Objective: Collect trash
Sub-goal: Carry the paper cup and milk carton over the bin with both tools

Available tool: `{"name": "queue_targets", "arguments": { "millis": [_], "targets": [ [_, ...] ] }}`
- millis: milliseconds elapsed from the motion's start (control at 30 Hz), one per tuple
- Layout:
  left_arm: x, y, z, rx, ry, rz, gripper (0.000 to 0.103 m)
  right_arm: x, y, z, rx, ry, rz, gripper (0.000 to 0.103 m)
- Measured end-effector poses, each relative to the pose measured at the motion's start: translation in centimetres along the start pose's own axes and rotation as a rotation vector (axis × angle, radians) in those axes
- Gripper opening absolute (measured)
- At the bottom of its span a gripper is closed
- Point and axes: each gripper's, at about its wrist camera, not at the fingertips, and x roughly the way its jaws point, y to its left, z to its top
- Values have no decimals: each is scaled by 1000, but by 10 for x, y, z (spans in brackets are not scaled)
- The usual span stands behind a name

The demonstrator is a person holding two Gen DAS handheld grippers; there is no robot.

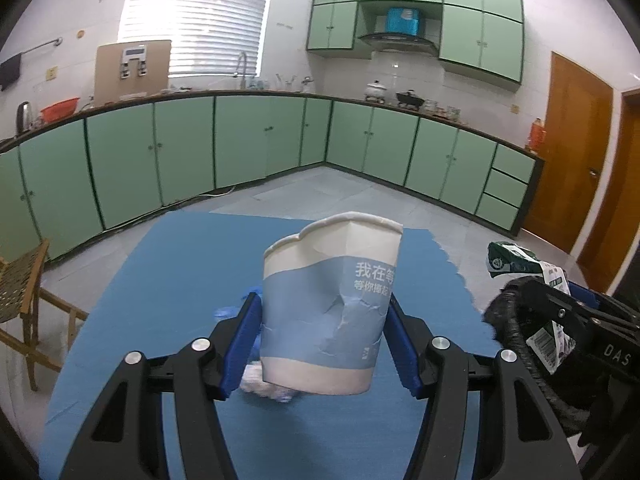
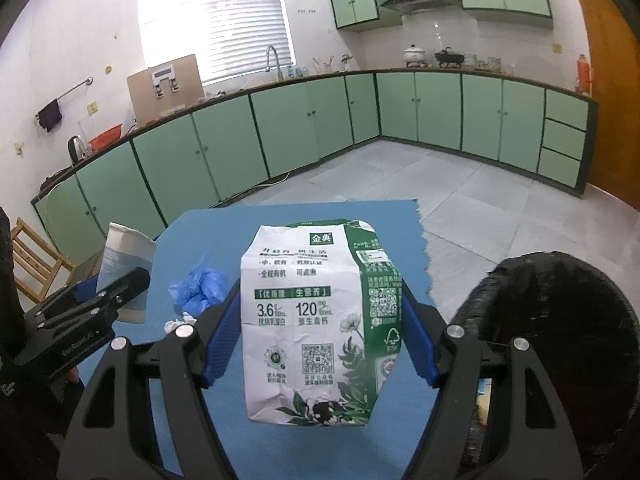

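My left gripper (image 1: 322, 340) is shut on a dented blue-and-white paper cup (image 1: 332, 304), held upright above the blue table mat (image 1: 168, 280). My right gripper (image 2: 320, 336) is shut on a crumpled white-and-green milk carton (image 2: 316, 324), held above the mat (image 2: 280, 216). The cup also shows in the right wrist view (image 2: 124, 264), the carton in the left wrist view (image 1: 520, 264). A black trash bin (image 2: 560, 320) stands at the right, close to the right gripper; it also shows in the left wrist view (image 1: 516, 340).
Crumpled blue gloves (image 2: 200, 288) and white tissue scraps (image 2: 178, 322) lie on the mat; the tissue shows under the cup (image 1: 264, 384). A wooden chair (image 1: 24, 292) stands left of the table. Green kitchen cabinets (image 1: 240, 140) line the walls beyond.
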Motion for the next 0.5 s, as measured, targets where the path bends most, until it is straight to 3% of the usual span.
{"name": "queue_targets", "arguments": {
  "millis": [500],
  "targets": [
    [-4, -82, 0, 87, -13, -144, 60, -55, -67, -8, 69, -61, -129, 69]
  ]
}}
